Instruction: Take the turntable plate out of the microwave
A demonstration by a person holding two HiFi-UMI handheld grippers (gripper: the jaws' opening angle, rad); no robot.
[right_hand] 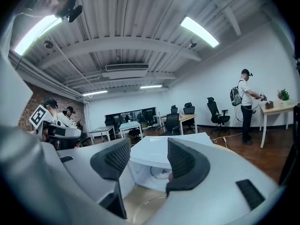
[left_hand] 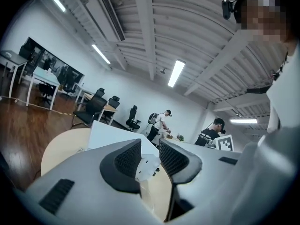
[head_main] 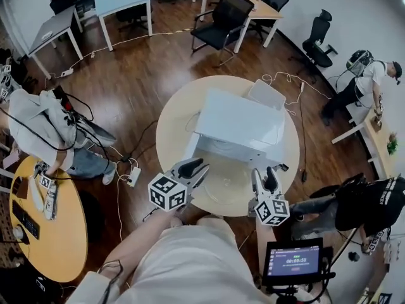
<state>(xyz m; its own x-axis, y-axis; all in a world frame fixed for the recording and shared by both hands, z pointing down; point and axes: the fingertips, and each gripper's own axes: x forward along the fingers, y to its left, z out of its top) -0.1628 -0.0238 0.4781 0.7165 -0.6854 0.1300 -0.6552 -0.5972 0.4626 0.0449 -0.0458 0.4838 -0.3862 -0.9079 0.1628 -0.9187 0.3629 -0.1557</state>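
Above the table's near edge, my left claw point(head_main: 193, 170) and right claw point(head_main: 266, 181) both stand parted, nothing between the pads, pointing roughly level at the open microwave point(head_main: 240, 125). Empty claws make sense to me here. The clear turntable plate point(head_main: 224, 185) already lies flat on the table point(head_main: 177, 116) between them, just in front of the cavity. Only a ring point(right_hand: 161, 173) shows on the cavity floor, so I judge the removal complete.
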